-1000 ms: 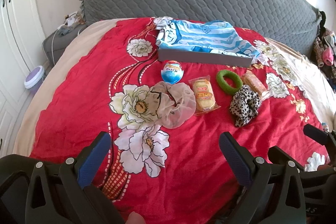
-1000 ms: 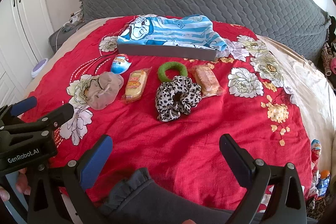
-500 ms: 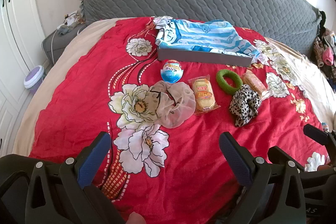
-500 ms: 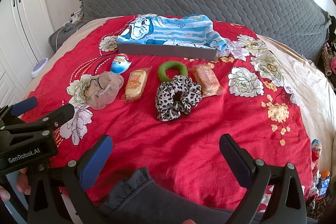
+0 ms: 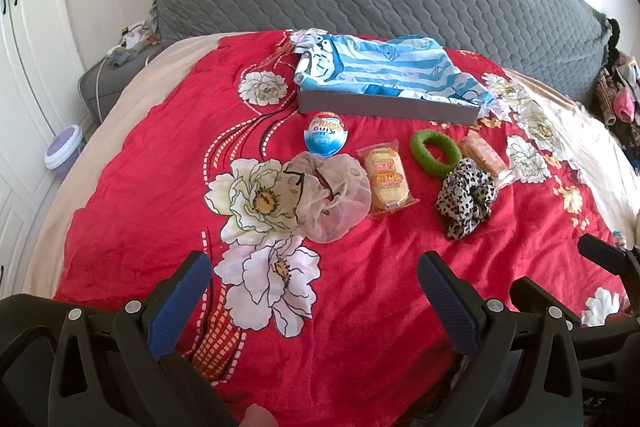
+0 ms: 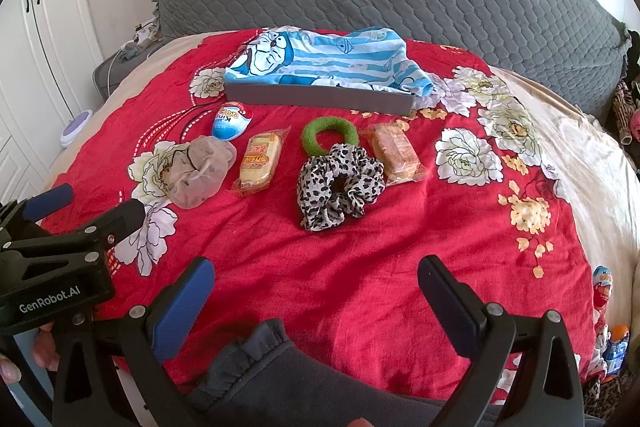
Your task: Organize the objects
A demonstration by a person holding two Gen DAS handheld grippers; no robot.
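Right, nothing picked up yet: both tools hang over the bedspread's near edge.
The left gripper (image 5: 312, 291) and right gripper (image 6: 316, 287) stand wide apart, empty. The snacks and hair ties lie mid-bedspread (image 6: 400, 247), before the grey tray (image 6: 320, 98) near the headboard edge. The leopard scrunchie (image 6: 338, 183) looks nearest; the yellow cake pack (image 6: 259, 163) runs lengthwise toward the tray, so a crosswise pinch suits.

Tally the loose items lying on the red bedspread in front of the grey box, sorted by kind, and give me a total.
Hair scrunchies: 3 (sheer beige, green, leopard print)
Wrapped snack cakes: 2 (yellow, brown)
Chocolate egg: 1
Total: 6
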